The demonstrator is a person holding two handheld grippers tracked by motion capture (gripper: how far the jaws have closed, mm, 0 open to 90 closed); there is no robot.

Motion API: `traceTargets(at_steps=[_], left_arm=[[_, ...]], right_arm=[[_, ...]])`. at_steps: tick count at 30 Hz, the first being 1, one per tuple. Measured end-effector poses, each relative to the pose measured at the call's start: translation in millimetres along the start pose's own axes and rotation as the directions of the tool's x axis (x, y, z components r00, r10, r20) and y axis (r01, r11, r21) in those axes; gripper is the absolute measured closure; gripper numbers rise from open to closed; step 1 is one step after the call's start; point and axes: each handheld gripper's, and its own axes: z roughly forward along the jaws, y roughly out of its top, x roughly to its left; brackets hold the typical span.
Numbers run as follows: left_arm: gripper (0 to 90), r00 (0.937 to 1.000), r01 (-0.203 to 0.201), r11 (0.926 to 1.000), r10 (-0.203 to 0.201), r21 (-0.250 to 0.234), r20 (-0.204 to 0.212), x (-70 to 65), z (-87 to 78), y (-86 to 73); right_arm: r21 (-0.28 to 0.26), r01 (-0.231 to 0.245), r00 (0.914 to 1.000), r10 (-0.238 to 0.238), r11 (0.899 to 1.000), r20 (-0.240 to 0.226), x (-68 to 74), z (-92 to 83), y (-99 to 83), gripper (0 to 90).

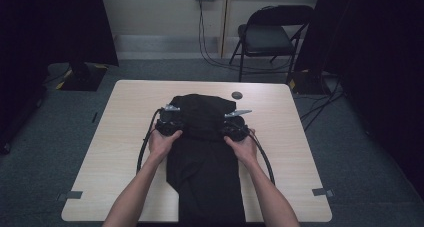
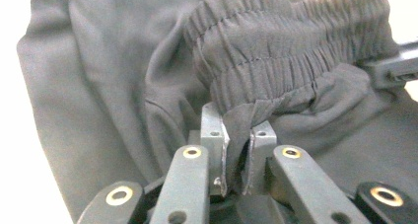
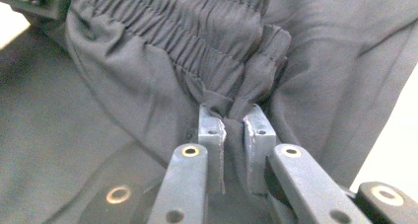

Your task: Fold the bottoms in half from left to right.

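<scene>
I am pinching the gathered waistband of the black trousers (image 1: 202,137) in both claws, left claw (image 1: 169,118) and right claw (image 1: 235,122) clamped tight on it; the trousers are lying mid-counter (image 1: 125,117), legs trailing near me.

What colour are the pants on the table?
The pants are plain black, seen best in the high view; up close they look dark grey.

On the bench (image 1: 125,137) the trousers (image 1: 205,162) run from centre toward 6 o'clock, a small disc (image 1: 237,95) at their 1 o'clock, a folding chair (image 1: 270,34) beyond at 12 o'clock.
</scene>
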Motion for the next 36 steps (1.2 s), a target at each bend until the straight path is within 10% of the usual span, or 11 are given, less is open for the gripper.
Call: traceTargets(at_steps=[7, 13, 15, 18, 19, 20, 21, 25, 26, 28, 36], left_arm=[[82.3, 0.999, -0.021, 0.984, 0.028, -0.177, 0.037, -7.2, -53.5, 41.8], [82.3, 0.9921, -0.088, 0.9319, 0.113, -0.352, 0.053, -36.1, -136.2, 82.8], [82.3, 0.9886, -0.091, 0.927, 0.128, -0.364, 0.079, -48.3, -156.3, 79.2], [82.2, 0.9859, -0.106, 0.9297, 0.144, -0.353, 0.084, -58.2, -168.1, 64.0], [82.2, 0.9833, -0.113, 0.9469, 0.15, -0.301, 0.103, -66.5, -169.2, 41.2], [82.2, 0.9833, -0.113, 0.9469, 0.15, -0.301, 0.103, -66.5, -169.2, 41.2], [82.0, 0.9795, -0.097, 0.9625, 0.138, -0.253, 0.147, -72.6, -163.6, 12.8], [81.8, 0.9749, -0.118, 0.9757, 0.15, -0.184, 0.165, -78.5, -143.3, -31.6], [81.7, 0.9704, -0.134, 0.9861, 0.151, -0.098, 0.189, -77.2, -124.2, -57.0], [81.7, 0.9712, -0.077, 0.9966, 0.082, -0.031, 0.224, -72.8, -108.0, -79.9], [81.4, 0.9796, -0.156, 0.9807, 0.139, 0.117, 0.146, -73.5, -67.9, -102.9]], right_arm=[[-0.17, -0.017, 0.9985, 0.008, 0.985, -0.054, 0.2, -48.6, 39.7, 81.2], [-0.363, 0.028, 0.9935, -0.066, 0.931, -0.093, 17.5, -129.2, 96.4, 81.3], [-0.392, 0.045, 0.9886, -0.097, 0.919, -0.115, 25.6, -150.9, 97.0, 81.3], [-0.396, 0.056, 0.9822, -0.122, 0.916, -0.143, 32.1, -162.6, 88.1, 81.3], [-0.368, 0.079, 0.9755, -0.148, 0.926, -0.163, 41.0, -169.3, 70.5, 81.3], [-0.368, 0.079, 0.9755, -0.148, 0.926, -0.163, 41.0, -169.3, 70.5, 81.3], [-0.313, 0.086, 0.9696, -0.152, 0.946, -0.192, 47.6, -167.3, 43.4, 81.3], [-0.198, 0.067, 0.9635, -0.115, 0.978, -0.242, 53.0, -149.6, -9.7, 81.4], [-0.161, 0.069, 0.9622, -0.108, 0.985, -0.25, 54.1, -141.9, -26.2, 81.3], [-0.104, 0.066, 0.9608, -0.091, 0.992, -0.262, 55.4, -129.6, -45.3, 81.4], [0.037, 0.11, 0.9728, -0.1, 0.993, -0.209, 53.9, -79.1, -89.5, 81.4]])
